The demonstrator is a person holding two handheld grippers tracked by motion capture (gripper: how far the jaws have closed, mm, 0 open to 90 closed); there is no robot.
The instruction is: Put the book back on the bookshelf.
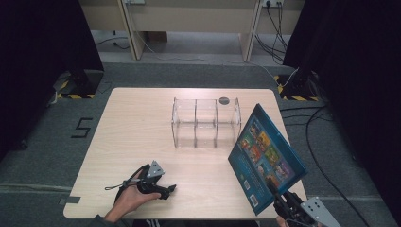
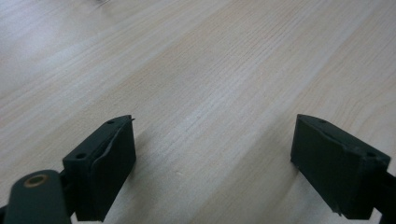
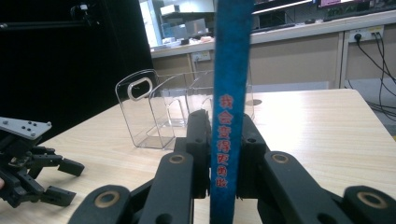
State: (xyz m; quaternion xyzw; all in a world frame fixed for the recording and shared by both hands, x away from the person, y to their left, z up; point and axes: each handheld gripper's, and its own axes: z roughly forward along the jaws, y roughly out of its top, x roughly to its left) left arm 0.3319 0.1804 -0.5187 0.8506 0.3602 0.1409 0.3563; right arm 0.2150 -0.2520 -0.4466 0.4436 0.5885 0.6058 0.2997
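Note:
A thin blue picture book (image 1: 267, 158) is held tilted in the air over the table's right front corner, its back cover with small pictures facing the camera. My right gripper (image 1: 283, 201) is shut on its lower spine edge; in the right gripper view the blue spine (image 3: 229, 107) with red characters stands upright between the two black jaws (image 3: 224, 144). A clear plastic divided organiser (image 1: 205, 123) stands at the table's middle back, left of the book. My left gripper (image 1: 169, 190) rests on the table near the front, open, with bare wood between its pads (image 2: 112, 158).
The light wooden table (image 1: 137, 127) has a small dark round mark (image 1: 223, 100) behind the organiser. Black curtains hang at both sides, and cables (image 1: 326, 142) run over the grey floor at the right. A person's hand (image 1: 130, 198) holds the left gripper.

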